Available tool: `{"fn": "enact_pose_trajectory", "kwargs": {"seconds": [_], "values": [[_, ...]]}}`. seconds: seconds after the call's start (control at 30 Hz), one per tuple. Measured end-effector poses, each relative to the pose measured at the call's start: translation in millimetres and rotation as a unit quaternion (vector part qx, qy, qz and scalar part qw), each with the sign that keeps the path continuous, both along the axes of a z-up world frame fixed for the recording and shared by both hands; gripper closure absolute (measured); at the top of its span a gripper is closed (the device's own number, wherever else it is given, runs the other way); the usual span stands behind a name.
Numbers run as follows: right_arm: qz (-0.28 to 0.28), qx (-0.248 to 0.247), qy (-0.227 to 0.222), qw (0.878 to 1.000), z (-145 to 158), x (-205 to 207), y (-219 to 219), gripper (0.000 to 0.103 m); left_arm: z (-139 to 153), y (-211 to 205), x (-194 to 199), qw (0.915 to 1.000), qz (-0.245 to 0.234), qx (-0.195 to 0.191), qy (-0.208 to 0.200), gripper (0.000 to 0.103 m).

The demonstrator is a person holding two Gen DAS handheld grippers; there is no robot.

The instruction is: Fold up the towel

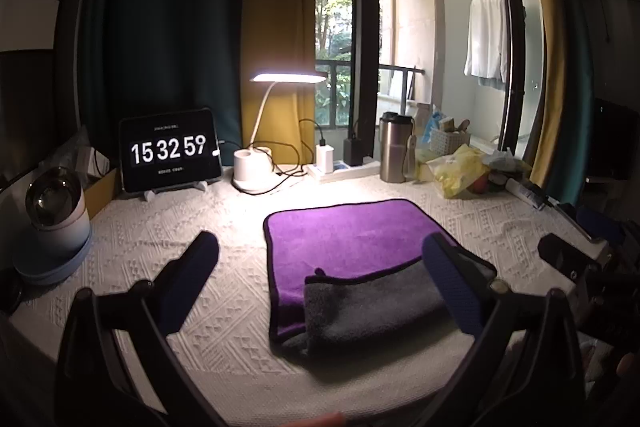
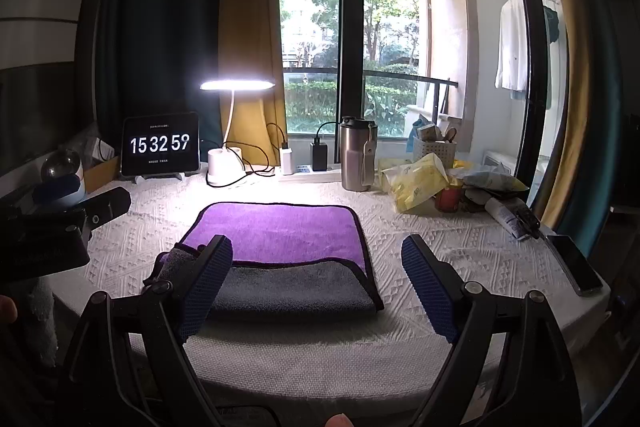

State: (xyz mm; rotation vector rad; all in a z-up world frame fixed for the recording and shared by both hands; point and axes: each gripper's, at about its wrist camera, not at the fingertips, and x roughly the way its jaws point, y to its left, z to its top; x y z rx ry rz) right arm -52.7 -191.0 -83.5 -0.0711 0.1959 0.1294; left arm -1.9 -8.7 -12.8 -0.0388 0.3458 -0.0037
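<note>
A purple towel (image 1: 348,239) with a grey underside and black edging lies on the white textured table cover; its near edge is folded back, showing a grey strip (image 1: 372,303). It also shows in the right wrist view (image 2: 280,231), grey strip (image 2: 296,287) at the near side. My left gripper (image 1: 320,267) is open and empty above the towel's near left part, its right finger over the grey fold. My right gripper (image 2: 316,267) is open and empty above the towel's near right corner. The other gripper shows at each view's side.
At the back stand a tablet clock (image 1: 170,151), a lit desk lamp (image 1: 256,167), a charger and power strip, a steel tumbler (image 2: 356,155), a basket and yellow bags (image 2: 416,183). A round device (image 1: 56,219) sits left. A tube and a phone (image 2: 576,263) lie right.
</note>
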Motion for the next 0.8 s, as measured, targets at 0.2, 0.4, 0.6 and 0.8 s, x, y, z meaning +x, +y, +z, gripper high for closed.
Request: {"fn": "enact_pose_trajectory", "kwargs": {"seconds": [0.2, 0.4, 0.6, 0.8], "values": [[0.0, 0.0, 0.001, 1.0, -0.4, 0.0, 0.3, 0.014, 0.3, 0.2, -0.1, 1.0, -0.001, 0.0, 0.0, 0.001], [0.0, 0.001, 0.002, 1.0, -2.3, 1.0, 0.7, 0.014, -0.3, 0.3, 0.3, 1.0, -0.001, 0.0, 0.001, 0.001], [0.001, 0.002, 0.005, 1.0, -5.3, 2.8, 1.9, 0.014, -1.8, 0.8, 0.9, 1.0, -0.001, 0.0, 0.001, 0.001], [0.003, 0.003, 0.008, 1.0, -8.0, 4.6, 5.1, 0.014, -4.9, 1.6, 2.1, 1.0, -0.001, 0.0, 0.004, 0.001]]}}
